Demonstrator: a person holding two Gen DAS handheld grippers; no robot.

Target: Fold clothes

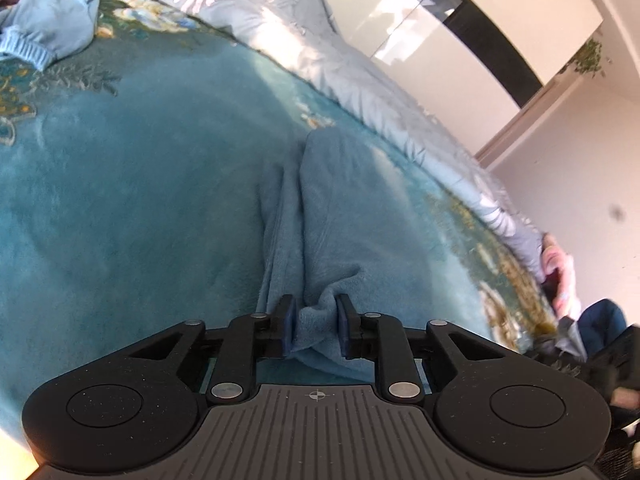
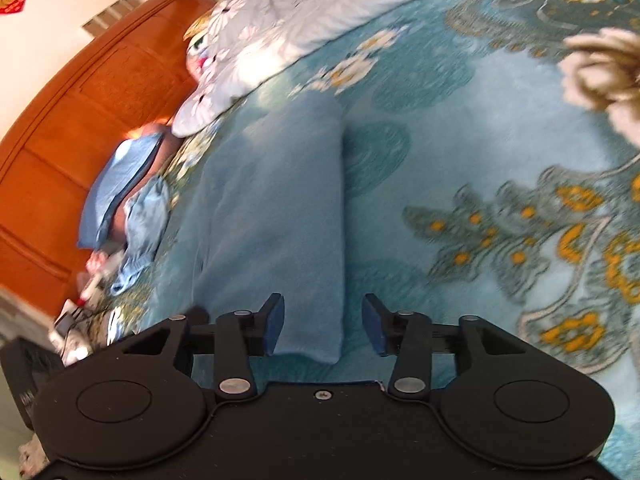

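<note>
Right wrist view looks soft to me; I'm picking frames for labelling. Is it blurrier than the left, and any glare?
Right wrist view: motion smear on the patterned blanket, glare on the headboard. Left wrist view: sharper, folded blue garment crisp, sun patch washing out the floral quilt.

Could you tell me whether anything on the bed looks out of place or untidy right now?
Mostly tidy, but a light blue garment lies crumpled on the teal bedspread. The blue fleece garment bunches into ridges where the left gripper pinches it, while the right gripper stands open.
</note>
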